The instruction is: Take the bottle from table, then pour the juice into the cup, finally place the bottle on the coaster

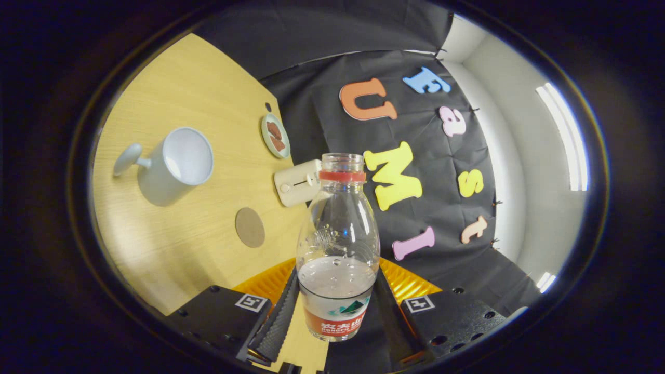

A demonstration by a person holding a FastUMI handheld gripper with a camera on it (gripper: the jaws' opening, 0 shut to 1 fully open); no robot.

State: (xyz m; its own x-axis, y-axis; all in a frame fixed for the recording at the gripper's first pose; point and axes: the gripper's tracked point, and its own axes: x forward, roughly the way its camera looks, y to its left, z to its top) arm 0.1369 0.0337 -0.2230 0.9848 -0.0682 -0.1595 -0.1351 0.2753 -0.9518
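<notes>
My gripper (335, 311) is shut on a clear plastic bottle (337, 234), both fingers pressing its labelled lower part. The bottle has no cap, a red ring at its neck and a little liquid in its lower part. It is lifted off the wooden table (208, 104), and the whole scene looks rolled sideways. Beyond the fingers and off to the left stands a pale grey cup (174, 163) with a handle, its open mouth facing me and its inside looking bare. A round brown coaster (250, 227) lies flat on the table between the cup and the bottle.
A small cream box-shaped device (298, 182) sits on the table just behind the bottle's neck. Further back, a small round plate (275, 135) holds brown pieces near the cloth wall. The table edge runs along the black cloth.
</notes>
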